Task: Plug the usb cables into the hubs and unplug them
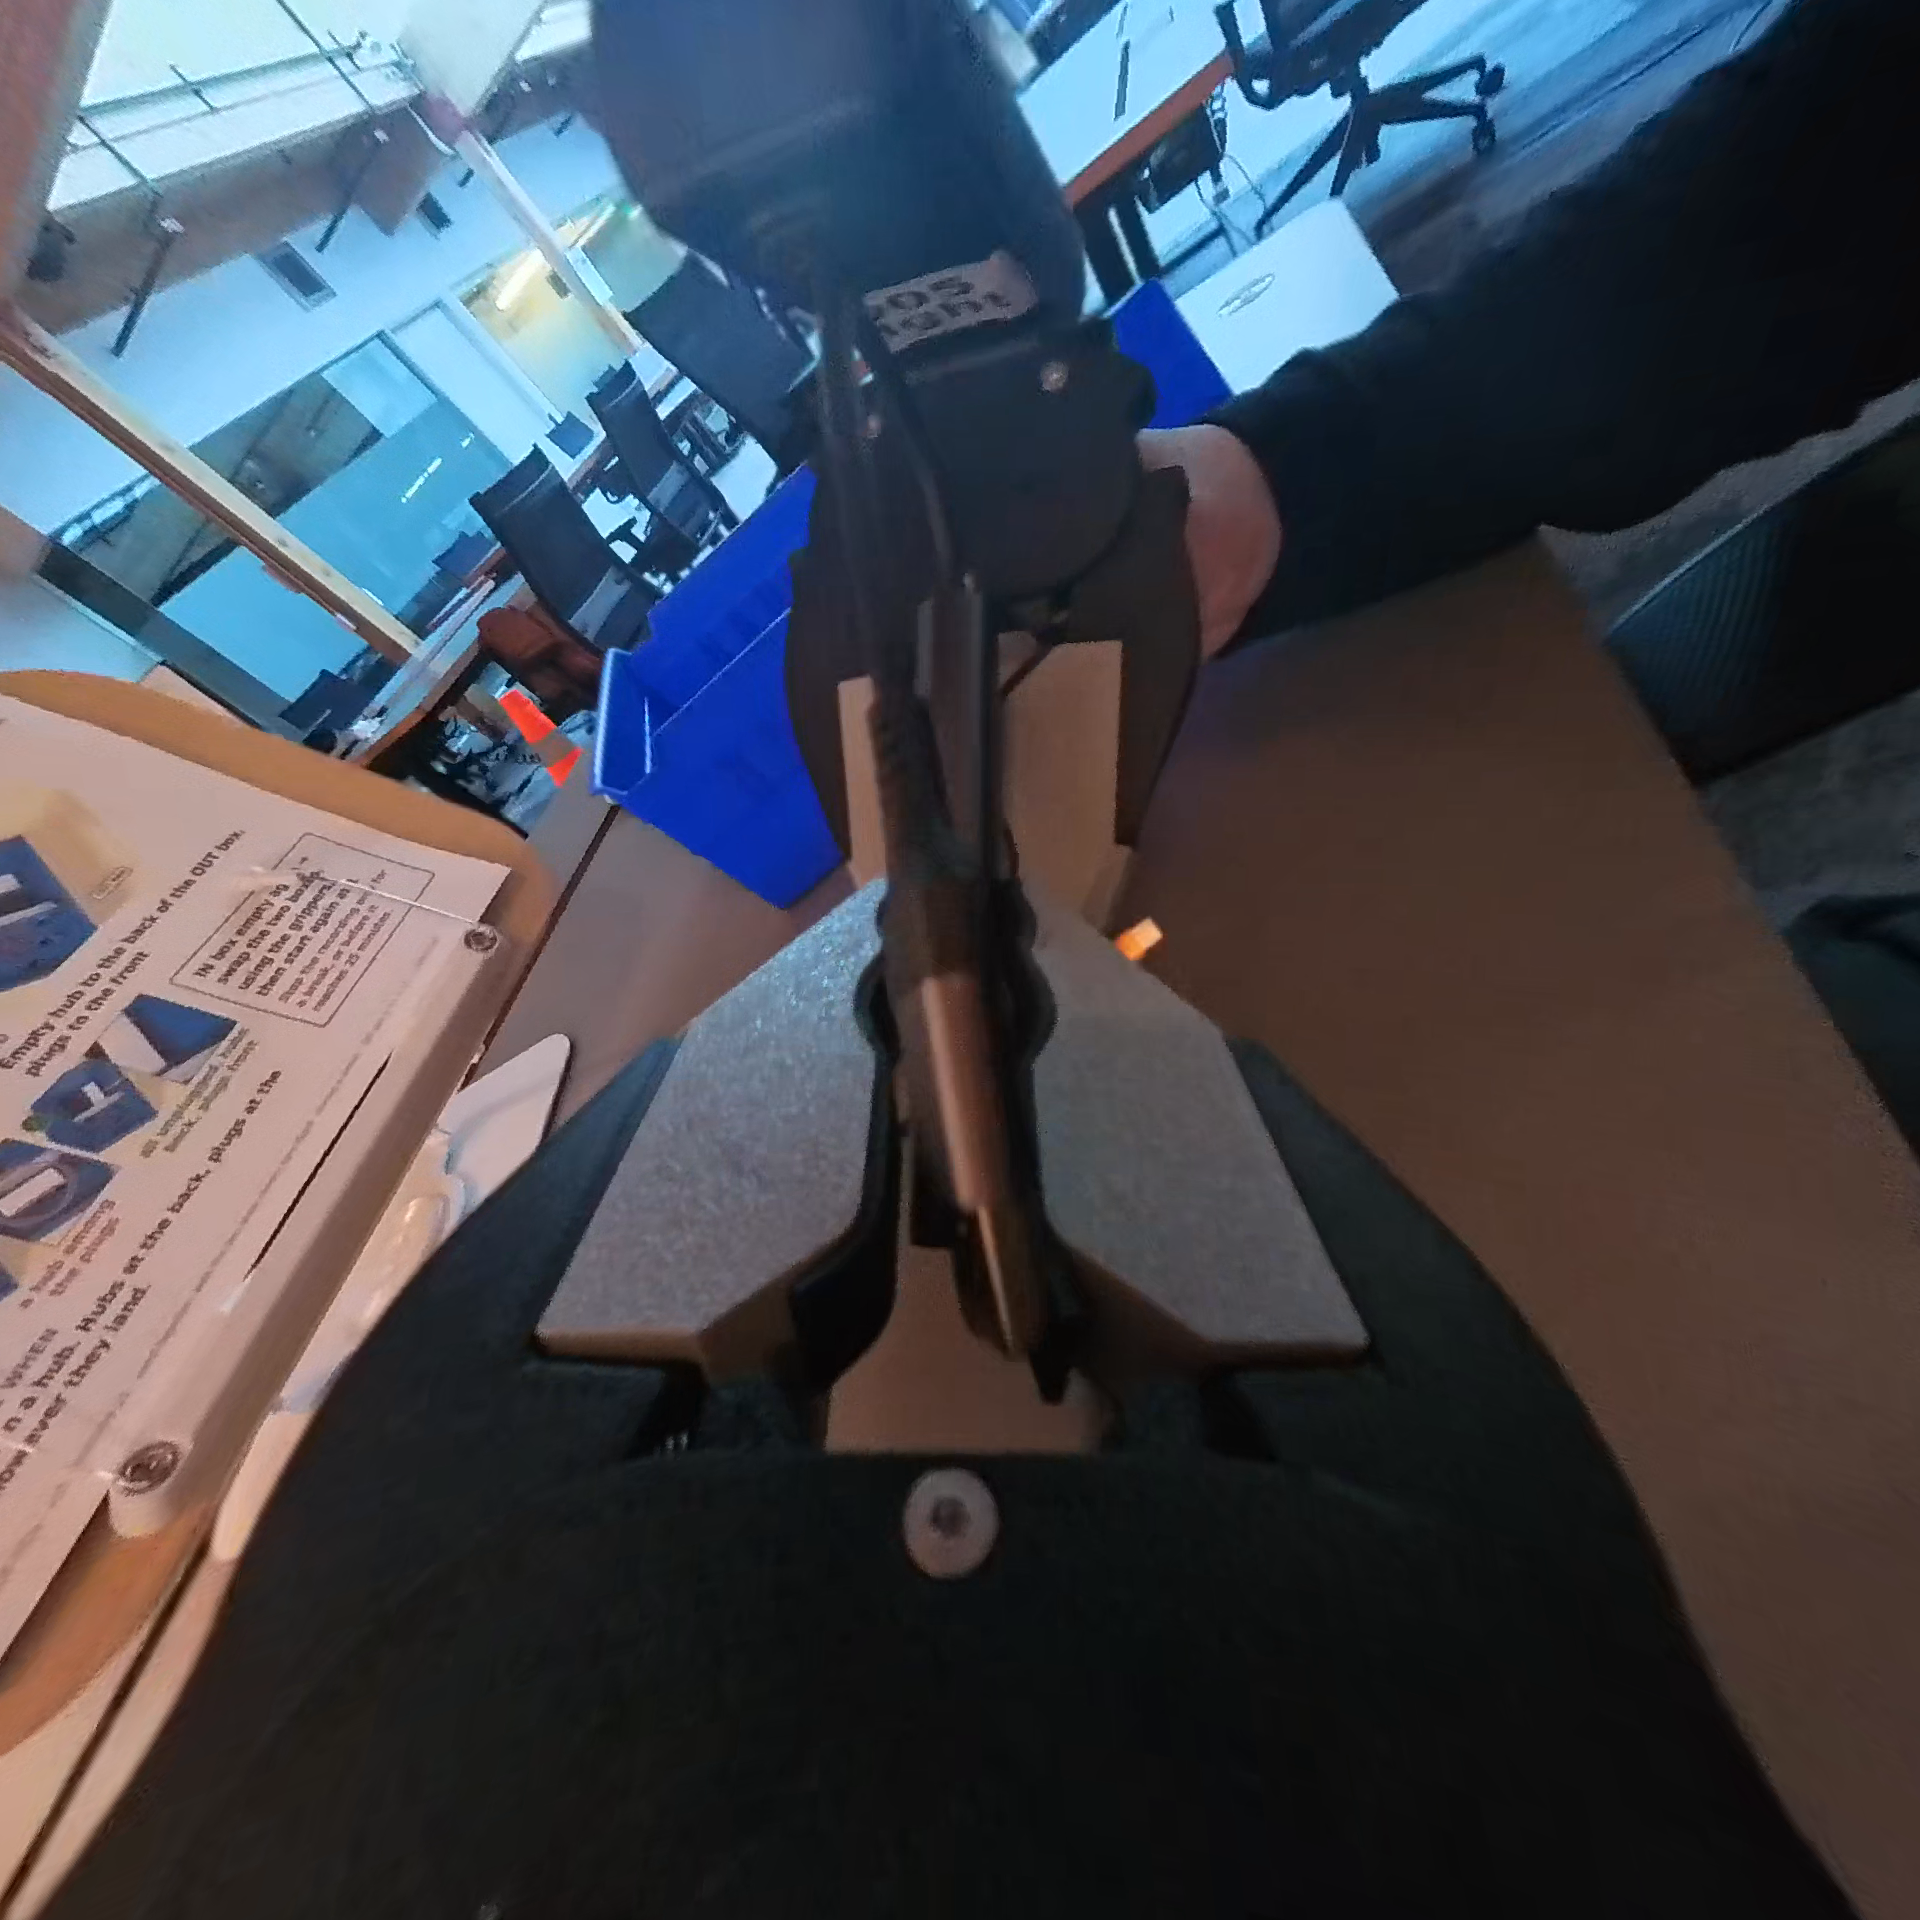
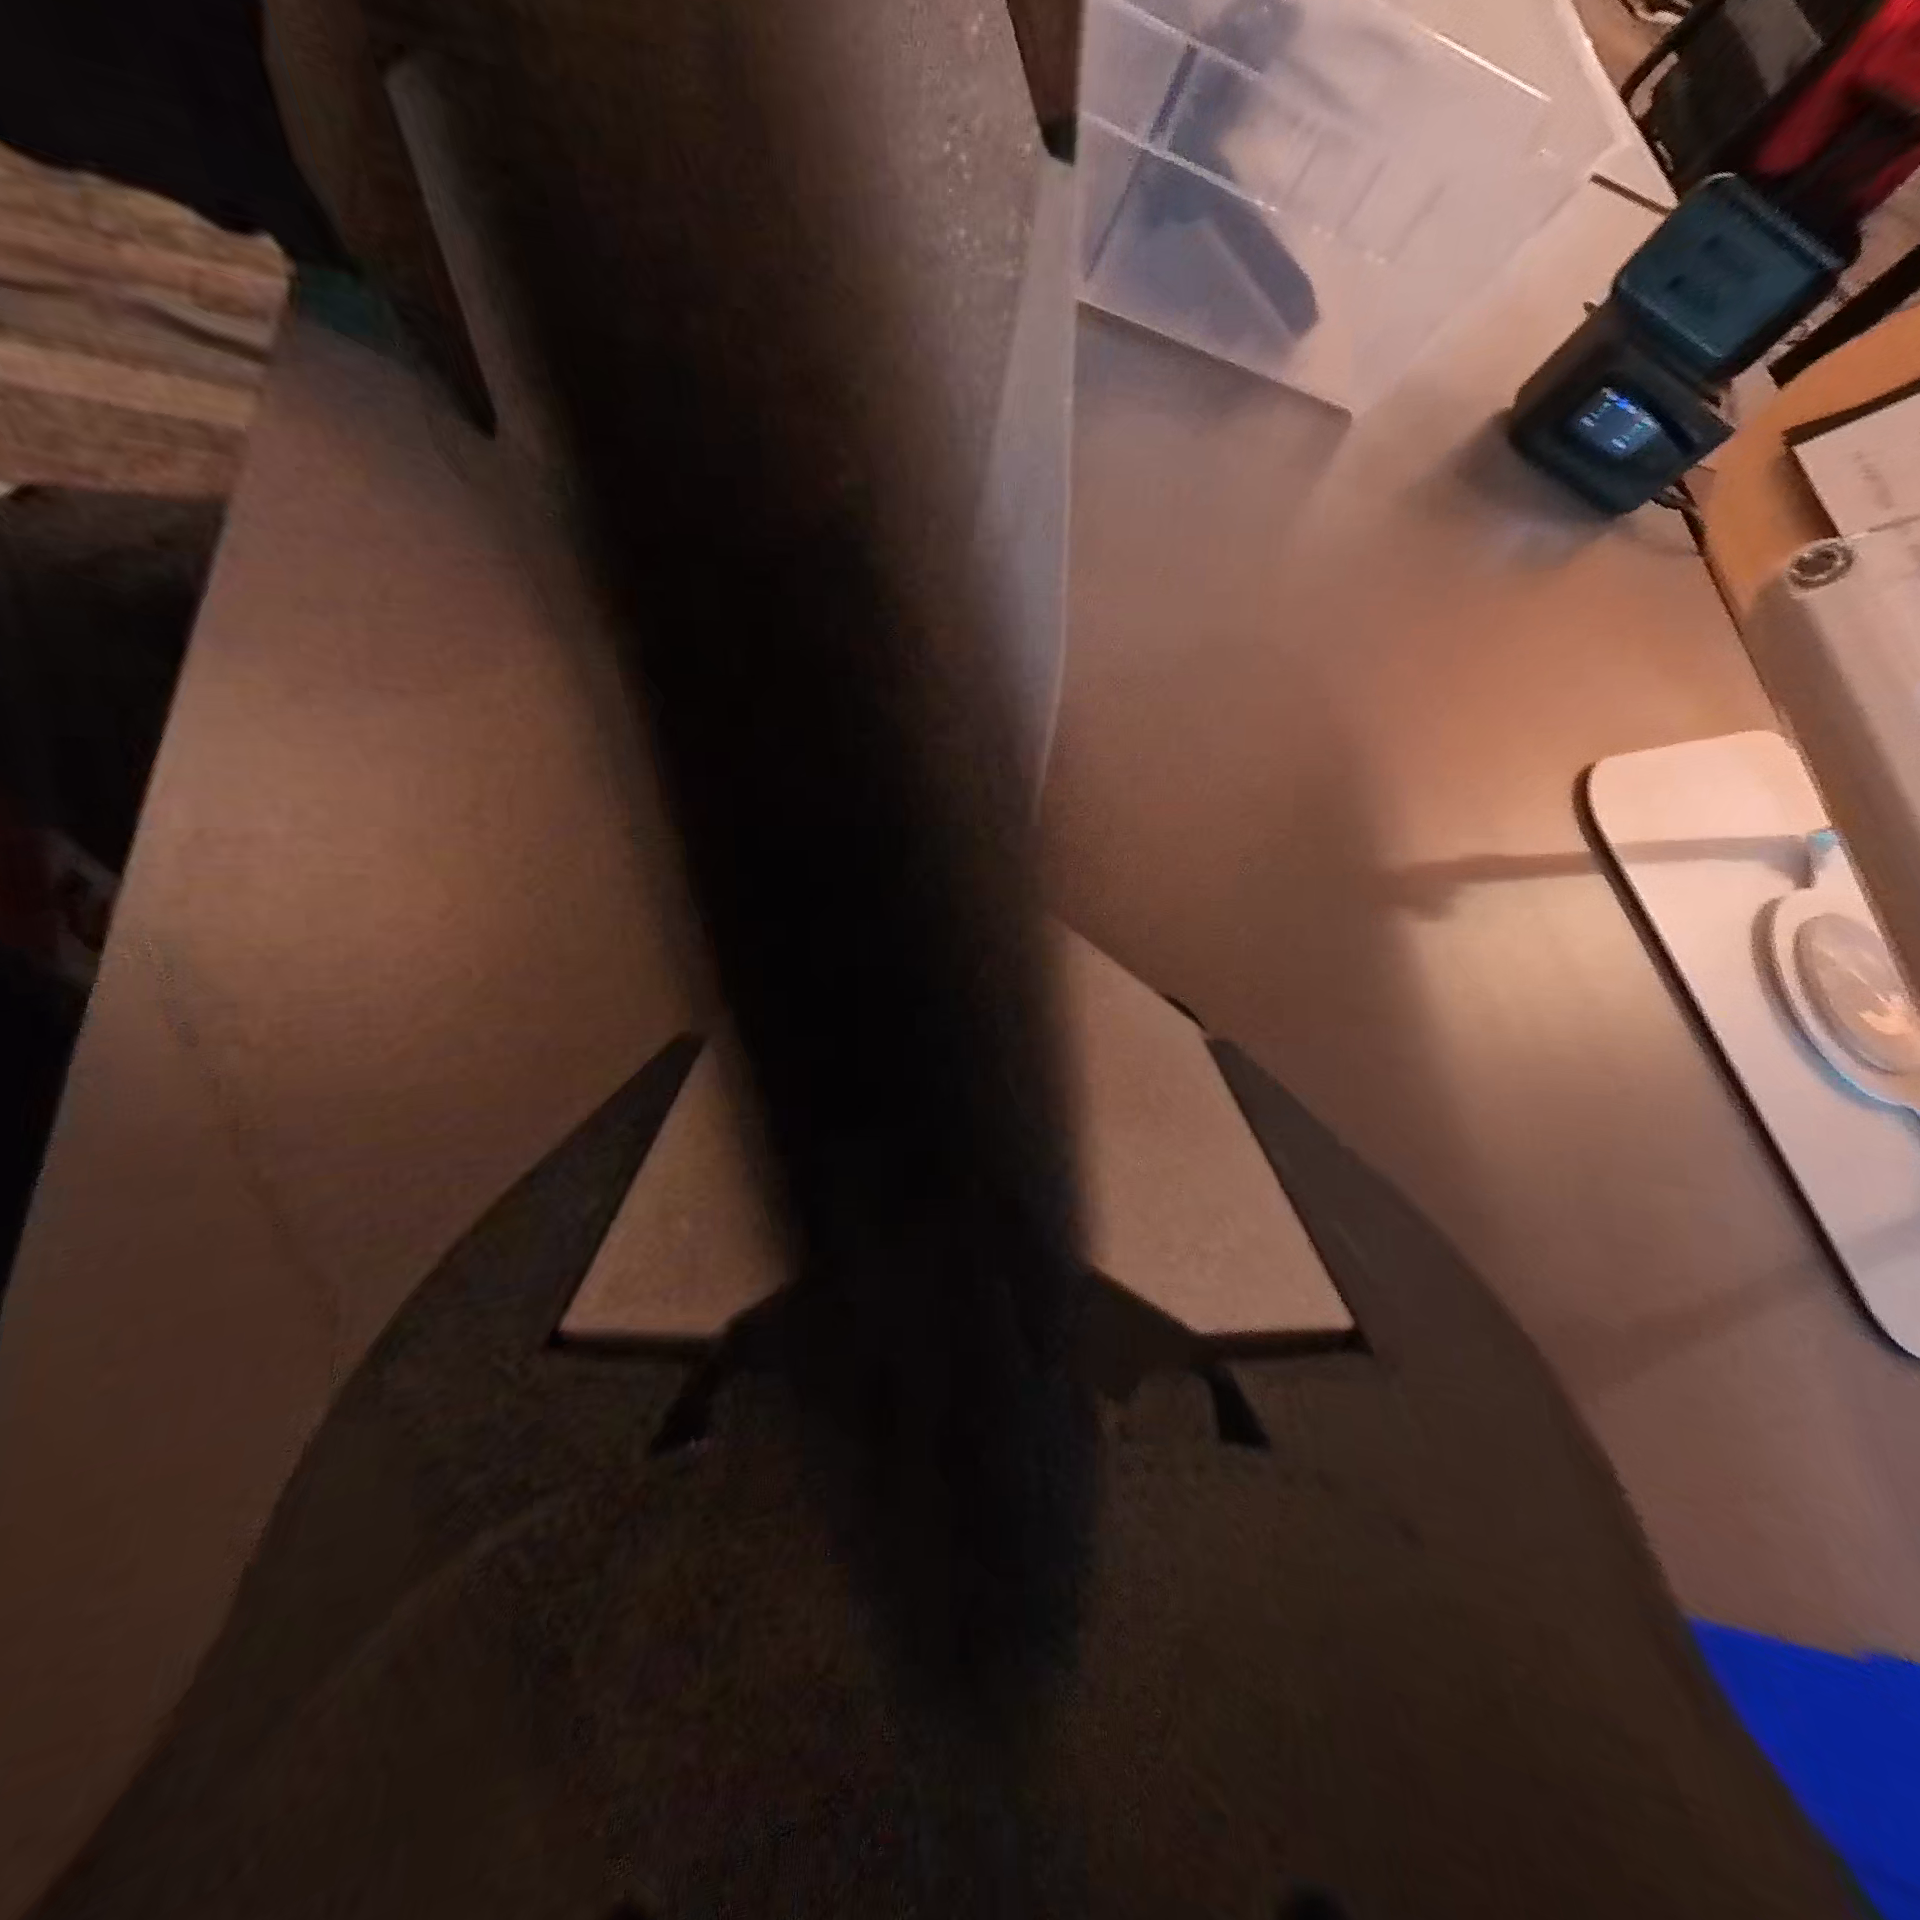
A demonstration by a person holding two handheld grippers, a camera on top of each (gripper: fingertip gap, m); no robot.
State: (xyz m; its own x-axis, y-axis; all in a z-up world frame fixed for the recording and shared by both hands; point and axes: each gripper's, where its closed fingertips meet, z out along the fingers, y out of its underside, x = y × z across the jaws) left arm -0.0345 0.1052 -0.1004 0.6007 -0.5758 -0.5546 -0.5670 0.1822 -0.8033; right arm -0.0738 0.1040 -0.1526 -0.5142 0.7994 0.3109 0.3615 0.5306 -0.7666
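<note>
Your left gripper (image 1: 961, 1091) has its grey fingers (image 1: 748, 1132) clamped on a slim grey hub (image 1: 971, 1132), held edge-on above the tabletop (image 1: 1455, 935). Your right gripper (image 1: 997, 790) meets it from the far side; black cables (image 1: 852, 499) run up along it. In the right wrist view a dark blur covers the gap, so I cannot tell its finger state. Blue bin (image 1: 727, 748) behind.

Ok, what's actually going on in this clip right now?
A person works two handheld grippers above a brown table. The left gripper is shut on a slim grey USB hub with black cables. The right gripper faces it at the hub's far end; whether it grips is unclear. A blue bin sits behind.
</note>
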